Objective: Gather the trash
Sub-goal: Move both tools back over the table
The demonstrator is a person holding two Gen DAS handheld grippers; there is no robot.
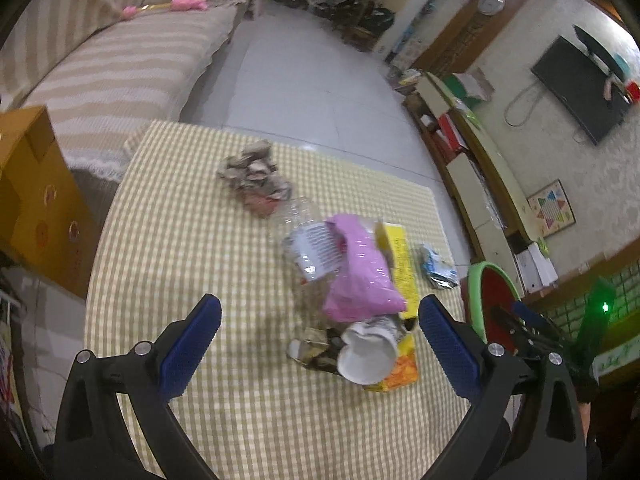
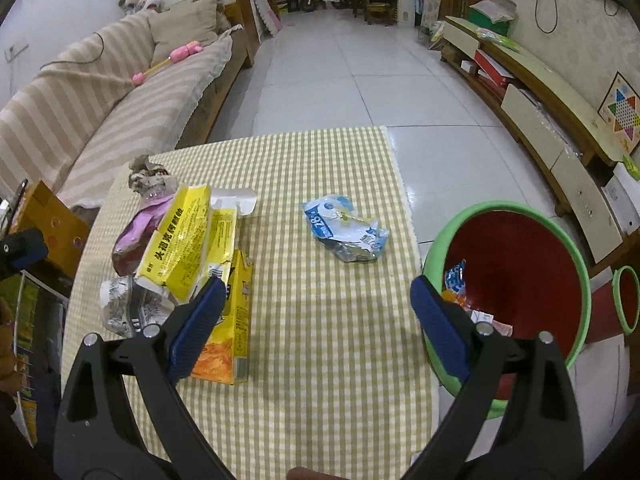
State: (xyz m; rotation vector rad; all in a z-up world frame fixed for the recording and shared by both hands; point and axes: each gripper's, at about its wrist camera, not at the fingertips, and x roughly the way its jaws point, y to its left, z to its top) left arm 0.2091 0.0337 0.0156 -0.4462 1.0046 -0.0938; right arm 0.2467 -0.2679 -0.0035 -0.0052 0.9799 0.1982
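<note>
1. Blue-padded left gripper (image 1: 320, 330): jaws held wide apart, nothing gripped; paper cup (image 1: 366, 356) and pink bag (image 1: 360, 276) seen between them on the checked cloth (image 1: 200, 240).
2. Right gripper (image 2: 316, 308): jaws spread wide, nothing held; blue-white wrapper (image 2: 346, 230) lies ahead, yellow carton (image 2: 232, 320) beside the left finger, red bin (image 2: 516, 276) beside the right.

wrapper (image 2: 346, 232) on table (image 2: 320, 360), bin (image 2: 516, 256) right of it

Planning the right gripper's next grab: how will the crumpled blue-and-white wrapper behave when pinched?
The blue-and-white wrapper looks like thin crumpled film, so probably light and floppy, collapsing under pressure. Its glossy surface may slip. Lying alone on the checked tablecloth, it should lift without dragging neighbours.
</note>
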